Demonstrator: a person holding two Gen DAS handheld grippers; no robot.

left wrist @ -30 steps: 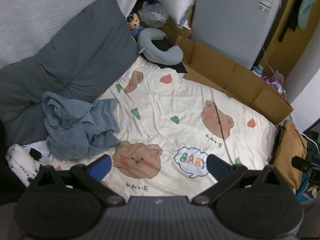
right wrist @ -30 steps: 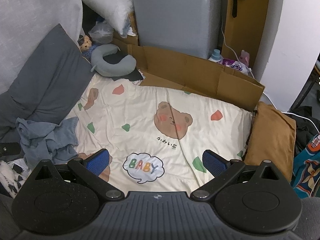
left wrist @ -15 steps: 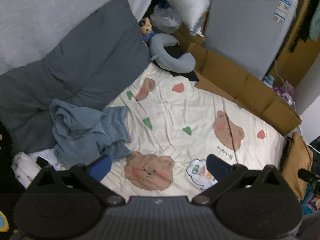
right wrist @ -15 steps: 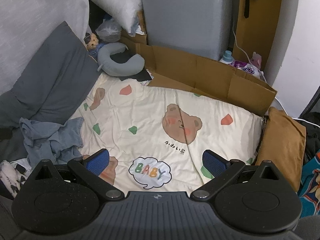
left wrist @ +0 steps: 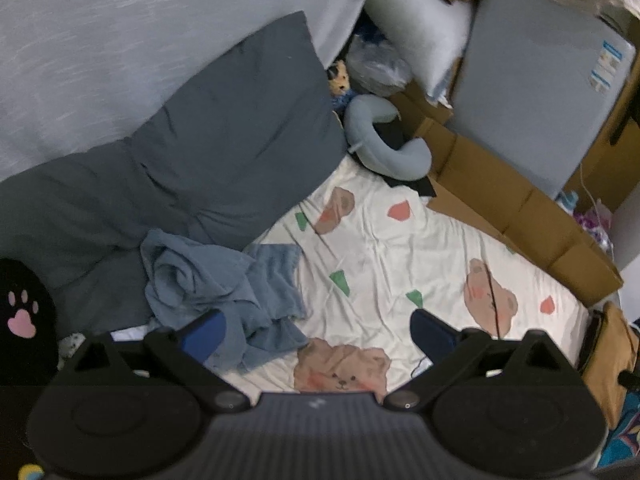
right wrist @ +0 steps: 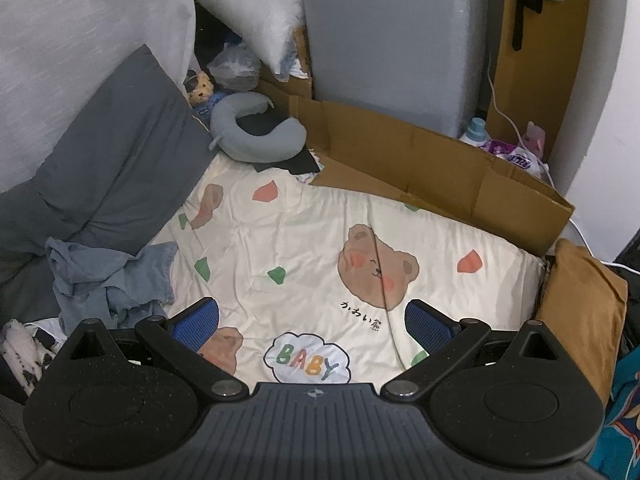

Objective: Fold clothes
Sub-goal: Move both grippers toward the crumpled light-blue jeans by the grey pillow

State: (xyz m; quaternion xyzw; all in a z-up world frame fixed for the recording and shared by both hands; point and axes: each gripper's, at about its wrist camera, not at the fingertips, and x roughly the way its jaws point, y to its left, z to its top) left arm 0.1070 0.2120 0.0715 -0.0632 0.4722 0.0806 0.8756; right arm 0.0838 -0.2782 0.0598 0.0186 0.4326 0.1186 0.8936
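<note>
A crumpled blue-grey garment [left wrist: 224,292] lies in a heap at the left edge of the cream bear-print sheet [left wrist: 400,264]. In the right wrist view the same garment [right wrist: 112,280] sits at the left of the sheet [right wrist: 304,240]. My left gripper [left wrist: 316,332] hangs open above the sheet, and its left blue pad [left wrist: 202,334] stands over the heap's near edge. Over the "BABY" print my right gripper [right wrist: 312,324] is open too, well to the right of the garment. Neither holds anything.
A dark grey duvet [left wrist: 192,160] lies behind the garment. A grey neck pillow [right wrist: 256,136], flattened cardboard [right wrist: 420,168] and a grey appliance [right wrist: 388,40] line the far side. A brown cushion [right wrist: 580,300] borders the right edge. A white patterned cloth [right wrist: 24,344] lies at the near left.
Both views have shifted left and forward; the garment now sits closer to the left gripper's left pad. Both grippers stay open.
</note>
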